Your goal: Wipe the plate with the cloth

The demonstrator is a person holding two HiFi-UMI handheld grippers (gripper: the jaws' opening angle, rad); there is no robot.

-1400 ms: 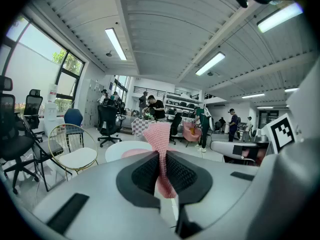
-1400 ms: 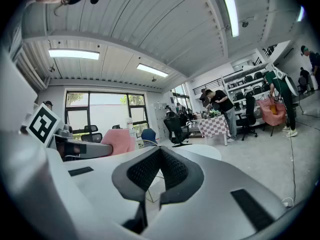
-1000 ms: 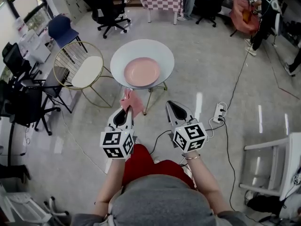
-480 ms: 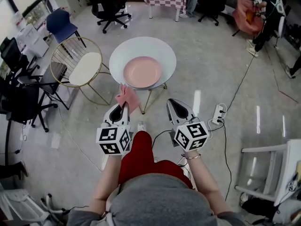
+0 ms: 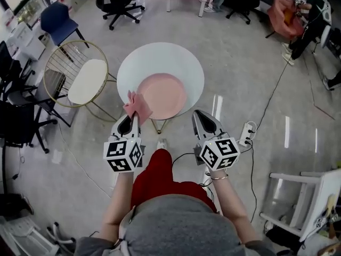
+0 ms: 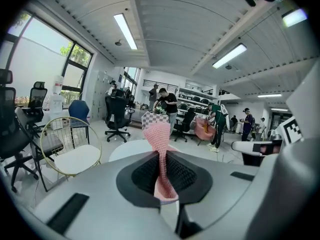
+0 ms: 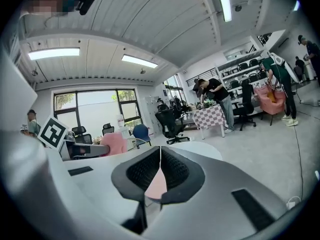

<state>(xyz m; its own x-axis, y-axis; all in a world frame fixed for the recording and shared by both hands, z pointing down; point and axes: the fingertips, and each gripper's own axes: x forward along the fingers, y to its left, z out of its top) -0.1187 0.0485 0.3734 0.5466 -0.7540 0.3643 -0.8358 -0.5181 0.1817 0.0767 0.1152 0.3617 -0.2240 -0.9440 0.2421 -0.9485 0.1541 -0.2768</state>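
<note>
A pink plate (image 5: 162, 96) lies on a small round white table (image 5: 160, 57). My left gripper (image 5: 131, 119) is shut on a pink knitted cloth (image 5: 136, 105), which hangs over the table's near left rim, beside the plate's edge. In the left gripper view the cloth (image 6: 161, 149) stands up between the pads of the left gripper (image 6: 161, 159). My right gripper (image 5: 201, 114) is just short of the table's near right rim, shut with nothing in it. In the right gripper view the right gripper (image 7: 160, 151) shows its tips touching, with the plate (image 7: 157, 184) seen below them.
A gold wire chair with a white seat (image 5: 80, 79) stands left of the table, with black office chairs and a blue chair (image 5: 56, 17) beyond. A power strip (image 5: 248, 129) and cables lie on the floor at right. White furniture (image 5: 303, 196) stands at the lower right.
The person has stepped toward the table. Both grippers have come up to its near rim, and the cloth now overlaps the table beside the plate.
</note>
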